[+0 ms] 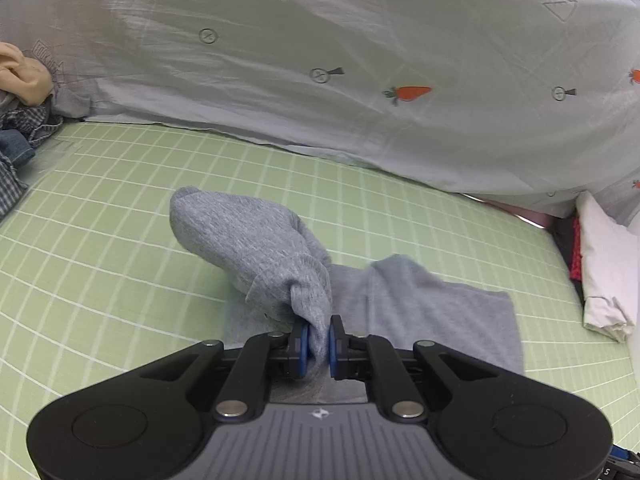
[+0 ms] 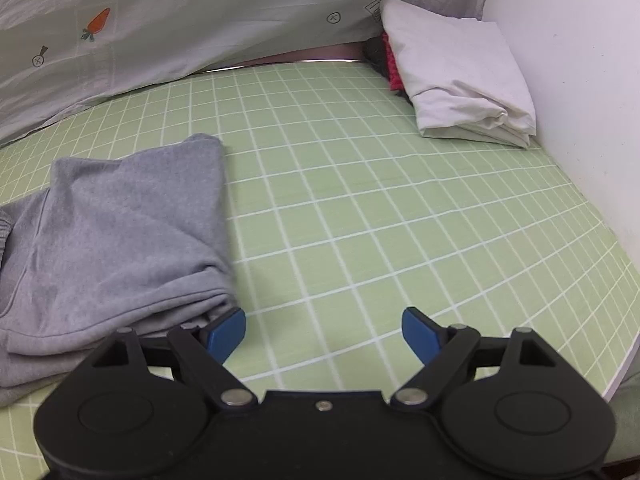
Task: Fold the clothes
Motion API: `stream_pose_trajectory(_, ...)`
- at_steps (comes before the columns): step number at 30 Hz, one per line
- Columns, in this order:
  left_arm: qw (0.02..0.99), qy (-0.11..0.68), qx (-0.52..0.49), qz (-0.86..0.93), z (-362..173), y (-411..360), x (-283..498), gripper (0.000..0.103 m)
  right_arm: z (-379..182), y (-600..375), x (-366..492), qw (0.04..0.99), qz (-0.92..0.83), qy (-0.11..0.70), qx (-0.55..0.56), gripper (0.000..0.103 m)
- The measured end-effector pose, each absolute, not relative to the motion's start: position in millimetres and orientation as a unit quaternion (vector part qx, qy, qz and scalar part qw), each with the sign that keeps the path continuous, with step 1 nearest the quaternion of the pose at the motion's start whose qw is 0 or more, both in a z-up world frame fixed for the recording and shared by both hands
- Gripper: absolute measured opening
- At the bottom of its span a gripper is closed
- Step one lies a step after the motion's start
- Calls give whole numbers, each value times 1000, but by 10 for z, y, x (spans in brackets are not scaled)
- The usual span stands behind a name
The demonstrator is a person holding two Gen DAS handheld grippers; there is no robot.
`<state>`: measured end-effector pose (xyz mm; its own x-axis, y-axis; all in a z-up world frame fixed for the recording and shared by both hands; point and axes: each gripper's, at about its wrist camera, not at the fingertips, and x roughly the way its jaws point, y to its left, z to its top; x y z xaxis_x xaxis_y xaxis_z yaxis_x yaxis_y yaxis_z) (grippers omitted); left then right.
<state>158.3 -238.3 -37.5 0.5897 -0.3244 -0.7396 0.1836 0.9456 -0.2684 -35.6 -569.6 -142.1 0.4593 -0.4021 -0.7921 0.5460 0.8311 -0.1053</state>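
A grey sweatshirt (image 1: 256,248) lies partly folded on the green checked sheet (image 1: 120,208). My left gripper (image 1: 319,346) is shut on a bunched ribbed edge of it, and the cloth rises from the bed into the blue pads. In the right wrist view the folded grey sweatshirt (image 2: 120,232) lies at the left. My right gripper (image 2: 324,332) stands open just right of the sweatshirt's near corner, over bare sheet, with nothing between its fingers.
A pale quilt with carrot prints (image 1: 360,60) is heaped along the back. A folded white cloth (image 2: 460,76) with a red and dark item under it lies by the white wall (image 2: 580,80). A pile of checked and denim clothes (image 1: 20,132) sits far left.
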Motion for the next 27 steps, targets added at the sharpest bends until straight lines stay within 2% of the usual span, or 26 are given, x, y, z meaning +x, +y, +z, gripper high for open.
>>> stream_pose_trajectory(3,882,436,-83,-157,-440,-2993,1428,10,-1389,-6074,-490,855,-270,437,80,86)
stream_pose_trajectory(6,859,474,-117,-153,-709,-3440,1367,11,-1356,-6364,-625,857,-266,435,71,86)
stream_pose_trajectory(7,845,498,-134,-144,-859,-3534,1352,16,-1347,-6425,-672,857,-266,436,71,86)
stream_pose_trajectory(10,821,538,-148,-119,-1140,-3688,1301,19,-1340,-6579,-801,856,-263,439,74,86)
stream_pose_trajectory(12,823,538,-144,-114,-1182,-3733,1252,27,-1361,-6644,-870,855,-258,443,77,86)
stream_pose_trajectory(14,824,532,-159,-118,-1110,-3684,1206,46,-1392,-6648,-882,855,-252,447,75,86)
stream_pose_trajectory(19,842,498,-170,-122,-720,-3565,1059,71,-1373,-6539,-740,862,-228,446,77,86)
stream_pose_trajectory(23,866,460,-148,-131,-427,-3326,979,79,-1296,-6256,-508,877,-199,432,67,86)
stream_pose_trajectory(27,885,451,-82,-83,-380,-3021,1004,81,-1256,-5899,-255,886,-170,427,63,86)
